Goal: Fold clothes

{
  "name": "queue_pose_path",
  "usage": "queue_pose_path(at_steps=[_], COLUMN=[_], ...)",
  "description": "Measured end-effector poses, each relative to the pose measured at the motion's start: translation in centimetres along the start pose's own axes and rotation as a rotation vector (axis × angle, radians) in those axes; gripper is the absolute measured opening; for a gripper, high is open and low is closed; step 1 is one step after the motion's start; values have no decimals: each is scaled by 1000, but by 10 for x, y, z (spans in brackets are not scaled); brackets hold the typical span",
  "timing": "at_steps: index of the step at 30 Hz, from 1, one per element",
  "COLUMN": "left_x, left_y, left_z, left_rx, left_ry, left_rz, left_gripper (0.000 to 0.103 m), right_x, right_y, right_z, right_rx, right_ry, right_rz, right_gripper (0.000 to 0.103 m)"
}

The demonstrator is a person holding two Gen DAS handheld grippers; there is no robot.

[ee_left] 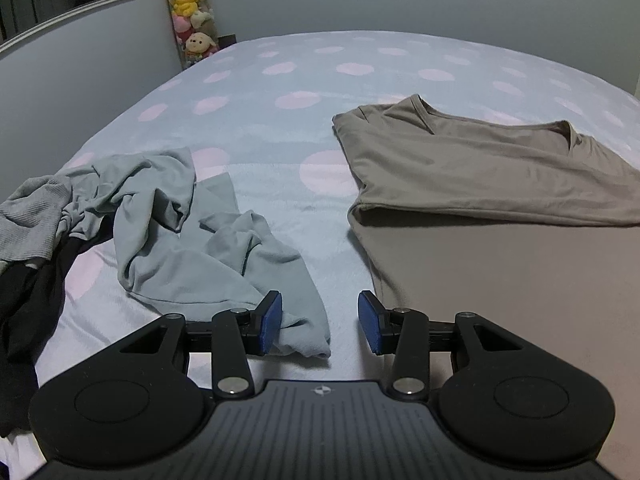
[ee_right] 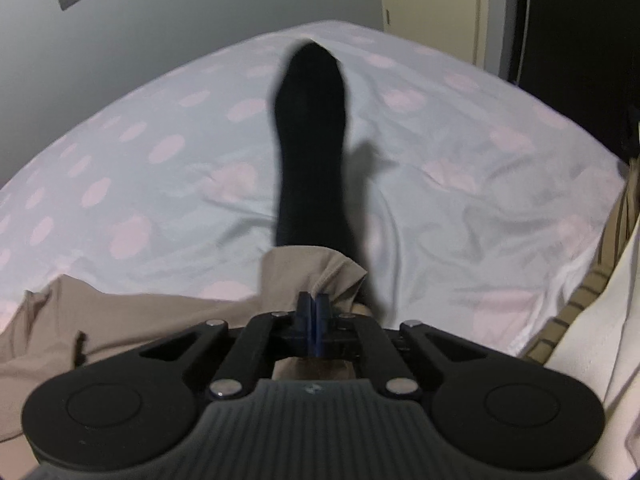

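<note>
At the near edge of the bed, the left gripper hovers with its blue pads wide apart and empty, a crumpled pale-green garment just beside its left pad. The taupe shirt, part-folded, runs off the right edge of that view. Only the right wrist view shows the right gripper pinching the shirt's hem, with a blurred black sock-like shape beyond, its lower end hidden behind the cloth.

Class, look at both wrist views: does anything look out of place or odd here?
Yes: a black sock hangs blurred with the tan shirt hem pinched by the shut right gripper. It seems caught up by accident.
</note>
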State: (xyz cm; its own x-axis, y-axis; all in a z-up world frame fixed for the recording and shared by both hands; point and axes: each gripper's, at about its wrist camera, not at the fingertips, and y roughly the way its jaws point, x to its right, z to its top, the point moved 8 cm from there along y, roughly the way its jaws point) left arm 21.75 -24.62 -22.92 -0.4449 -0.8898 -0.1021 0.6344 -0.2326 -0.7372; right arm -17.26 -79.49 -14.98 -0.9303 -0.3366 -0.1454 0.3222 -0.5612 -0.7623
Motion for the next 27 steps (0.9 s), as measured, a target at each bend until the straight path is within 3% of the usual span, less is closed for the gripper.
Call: queue_pose_path(at_steps=[13,27], left_x=[-5,-6], left_y=[4,9], left_z=[5,15], left_rx=[-6,-13], left_ry=[-3,55], left_rz=[-24,-45], left_gripper=[41,41], right_x=[-136,-302], right_y=[-103,-194], right_z=[54,57], right_rx=[122,188], right_ry=[-153,-359], right_rz=[188,390], right_gripper=[3,3])
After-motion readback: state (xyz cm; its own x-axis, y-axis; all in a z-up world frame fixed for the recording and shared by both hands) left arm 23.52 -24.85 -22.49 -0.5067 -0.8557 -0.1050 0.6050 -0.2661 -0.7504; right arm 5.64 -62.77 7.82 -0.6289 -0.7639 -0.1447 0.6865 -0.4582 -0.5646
